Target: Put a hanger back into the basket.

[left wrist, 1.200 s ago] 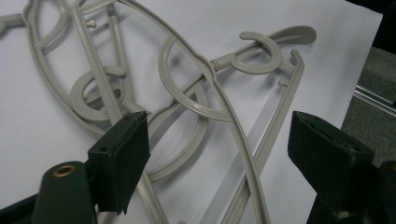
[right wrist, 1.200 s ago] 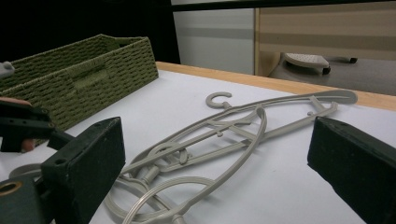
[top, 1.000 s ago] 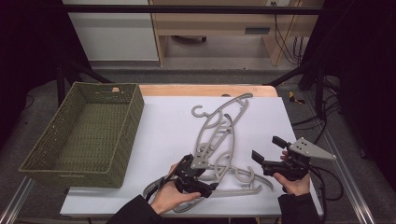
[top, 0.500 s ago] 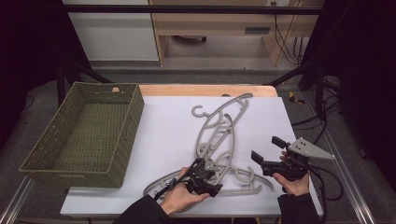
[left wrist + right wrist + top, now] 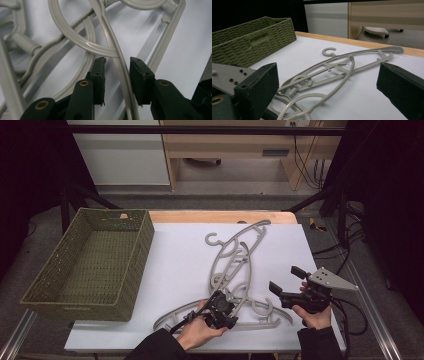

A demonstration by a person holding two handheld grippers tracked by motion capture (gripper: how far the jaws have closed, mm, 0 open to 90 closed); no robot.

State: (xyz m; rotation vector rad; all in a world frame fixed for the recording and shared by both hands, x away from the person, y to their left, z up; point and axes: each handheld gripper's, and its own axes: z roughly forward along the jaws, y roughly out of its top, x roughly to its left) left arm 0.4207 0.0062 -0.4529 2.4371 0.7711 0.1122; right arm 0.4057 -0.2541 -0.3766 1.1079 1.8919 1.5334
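A: Pile of grey hangers [image 5: 235, 270] lying tangled on the white worktop [image 5: 175, 270], right of the green woven basket [image 5: 90, 265] and apart from it. Left gripper [image 5: 222, 307] down at the near end of the pile, on top of the lowest hanger [image 5: 260, 322].

B: Fingers there? Closed on anything?

A: Just been closing. In the left gripper view, a thin hanger bar [image 5: 122, 75] running between the two black fingers [image 5: 98, 77], a sliver of gap visible on each side. Not pinching yet, only straddling the bar.

B: And the right gripper [image 5: 286, 282]?

A: Held in the hand at the right edge of the worktop, near the hangers but clear of them. Fingers [image 5: 259, 87] spread wide, nothing between them; looking across the pile [image 5: 332, 72] toward the basket [image 5: 249, 42].

B: Basket contents?

A: Bare woven floor, seen from above.
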